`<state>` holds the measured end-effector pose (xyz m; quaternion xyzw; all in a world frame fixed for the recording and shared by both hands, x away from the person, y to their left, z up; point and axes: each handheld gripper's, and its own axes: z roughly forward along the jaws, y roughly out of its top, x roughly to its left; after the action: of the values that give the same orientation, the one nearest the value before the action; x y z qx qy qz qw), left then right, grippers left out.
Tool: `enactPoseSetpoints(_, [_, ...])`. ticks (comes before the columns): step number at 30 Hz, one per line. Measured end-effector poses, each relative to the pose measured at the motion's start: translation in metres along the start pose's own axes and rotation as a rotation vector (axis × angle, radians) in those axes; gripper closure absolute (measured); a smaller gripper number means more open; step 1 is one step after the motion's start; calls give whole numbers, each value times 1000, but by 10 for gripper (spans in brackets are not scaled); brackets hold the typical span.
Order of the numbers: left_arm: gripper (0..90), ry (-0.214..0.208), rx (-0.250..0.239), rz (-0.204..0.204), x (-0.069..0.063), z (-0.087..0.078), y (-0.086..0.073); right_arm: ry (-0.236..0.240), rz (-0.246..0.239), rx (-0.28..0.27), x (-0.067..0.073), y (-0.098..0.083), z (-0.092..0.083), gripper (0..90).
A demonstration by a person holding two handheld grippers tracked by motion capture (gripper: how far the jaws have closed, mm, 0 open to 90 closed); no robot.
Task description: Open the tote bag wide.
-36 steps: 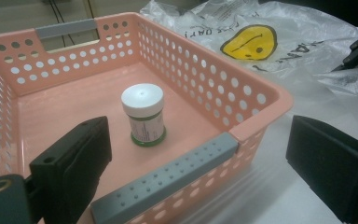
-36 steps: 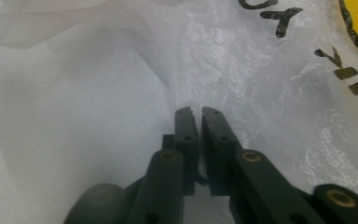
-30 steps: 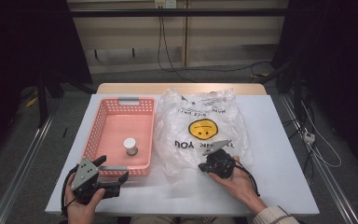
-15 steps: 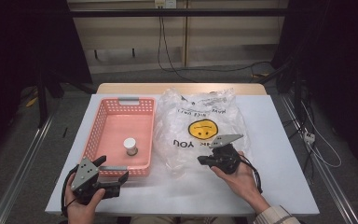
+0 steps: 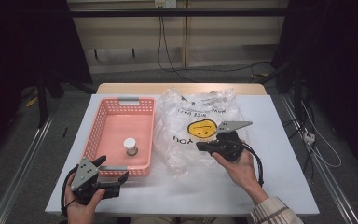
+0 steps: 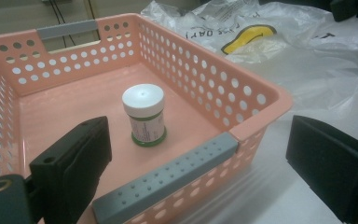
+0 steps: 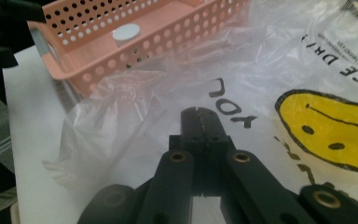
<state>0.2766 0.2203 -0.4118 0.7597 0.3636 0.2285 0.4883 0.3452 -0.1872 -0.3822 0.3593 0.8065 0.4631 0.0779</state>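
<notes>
A crinkled clear plastic bag [image 5: 191,105] printed with a yellow smiley face lies on the white table, right of a pink perforated basket [image 5: 96,126]. My right gripper [image 5: 199,146] hovers over the bag's near part, jaws pressed together; in the right gripper view [image 7: 199,114] creases in the bag's film [image 7: 135,88] run up to the tips, which seem to pinch it. A small white-capped bottle [image 5: 130,146] stands upright in the basket [image 6: 242,93]. My left gripper [image 5: 120,182] rests at the basket's near edge, open [image 6: 200,154], looking over the rim at the bottle [image 6: 144,116].
The white table [image 5: 289,177] has bare surface right of the bag and along the front edge. Cables trail on the floor behind the table and at the right. The basket's grey handle [image 6: 168,179] lies just ahead of my left jaws.
My right gripper has risen off the bag's near edge and shifted slightly away from the person, staying closed. The left gripper, basket and bottle have kept still.
</notes>
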Motion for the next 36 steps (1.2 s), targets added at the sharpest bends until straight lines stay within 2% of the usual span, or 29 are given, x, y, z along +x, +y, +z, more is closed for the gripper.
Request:
enactPoseSetpoints(4, [64,-1,0,0,-1,0,0,-1,-7,-15,0,6,-2,900])
enactPoseSetpoints(8, [64,2,3,0,-1,1,0,1,-14,-67,-1,17,-9,900])
enactPoseSetpoints(15, [64,0,3,3,-1,1,0,0,-20,-100,-5,26,-11,900])
enactPoseSetpoints(25, [64,2,6,5,0,1,0,-2,-34,-206,-8,50,-30,900])
enactPoseSetpoints(28, [64,3,1,-2,0,1,0,-4,-35,-222,-10,54,-33,900])
enactPoseSetpoints(31, [64,4,-1,-9,1,1,0,0,-34,-263,-12,62,-40,900])
enactPoseSetpoints(36, [64,7,-5,-15,4,0,2,2,-48,-304,-11,68,-48,900])
